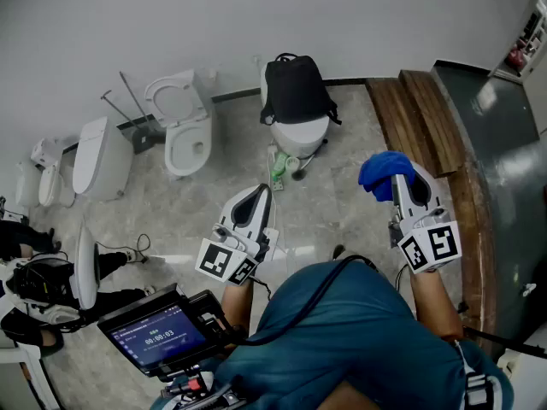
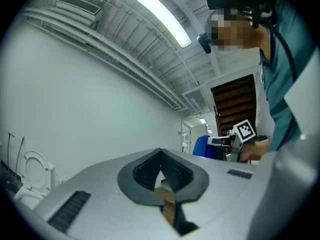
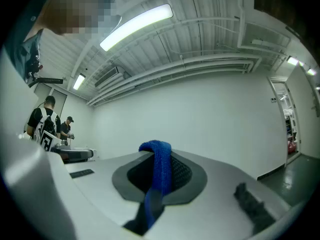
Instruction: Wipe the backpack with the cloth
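A black backpack [image 1: 295, 88] rests on top of a white toilet [image 1: 301, 133] against the far wall. My right gripper [image 1: 400, 182] is held up, well short of the backpack and to its right, shut on a blue cloth [image 1: 384, 173]. The cloth [image 3: 158, 171] hangs between the jaws of my right gripper [image 3: 159, 151], which point at the bare wall. My left gripper [image 1: 262, 192] is raised below the backpack, apart from it. The left gripper [image 2: 160, 153] is shut with nothing in it, and its view also catches the blue cloth [image 2: 200, 145].
Two more white toilets [image 1: 183, 126] [image 1: 100, 155] stand on the floor at the left. A green bottle [image 1: 278, 171] and a brush [image 1: 301, 164] lie at the base of the backpack's toilet. Wooden steps [image 1: 427, 118] run along the right. Other people [image 3: 47, 121] stand at the left.
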`<action>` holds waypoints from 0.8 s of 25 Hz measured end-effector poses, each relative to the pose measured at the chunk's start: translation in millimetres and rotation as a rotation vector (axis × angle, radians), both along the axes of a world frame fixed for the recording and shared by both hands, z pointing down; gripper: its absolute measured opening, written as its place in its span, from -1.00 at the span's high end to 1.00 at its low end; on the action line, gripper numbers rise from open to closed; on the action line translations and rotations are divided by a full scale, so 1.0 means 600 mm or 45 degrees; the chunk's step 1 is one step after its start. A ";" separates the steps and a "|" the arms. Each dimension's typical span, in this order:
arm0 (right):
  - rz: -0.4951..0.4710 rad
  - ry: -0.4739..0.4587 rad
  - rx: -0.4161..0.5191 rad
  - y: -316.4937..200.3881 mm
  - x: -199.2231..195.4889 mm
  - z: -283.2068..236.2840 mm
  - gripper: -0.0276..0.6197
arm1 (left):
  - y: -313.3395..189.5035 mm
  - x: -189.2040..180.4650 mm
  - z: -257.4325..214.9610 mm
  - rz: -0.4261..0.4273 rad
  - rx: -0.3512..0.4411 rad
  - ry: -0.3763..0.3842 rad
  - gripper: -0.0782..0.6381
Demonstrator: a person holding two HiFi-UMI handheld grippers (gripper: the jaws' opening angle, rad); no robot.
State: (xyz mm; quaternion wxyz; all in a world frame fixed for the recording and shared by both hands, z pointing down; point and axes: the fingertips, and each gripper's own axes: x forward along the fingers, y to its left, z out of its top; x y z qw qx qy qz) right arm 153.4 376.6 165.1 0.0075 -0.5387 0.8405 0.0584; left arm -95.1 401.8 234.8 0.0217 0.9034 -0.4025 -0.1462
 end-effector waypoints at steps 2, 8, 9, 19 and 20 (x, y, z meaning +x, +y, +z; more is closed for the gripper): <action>0.024 -0.043 -0.046 0.038 -0.017 0.039 0.84 | 0.023 -0.014 0.016 0.027 -0.051 -0.043 0.77; 0.026 -0.073 -0.131 -0.111 -0.009 0.073 0.84 | -0.111 -0.001 0.027 0.039 -0.116 -0.075 0.77; 0.018 -0.087 -0.143 -0.128 -0.013 0.080 0.84 | -0.122 -0.004 0.032 0.033 -0.135 -0.089 0.77; -0.114 -0.152 -0.152 -0.381 -0.009 0.113 0.84 | -0.327 0.031 0.045 -0.066 -0.145 -0.155 0.77; -0.135 -0.153 -0.169 -0.430 -0.003 0.126 0.84 | -0.372 0.041 0.051 -0.082 -0.152 -0.162 0.77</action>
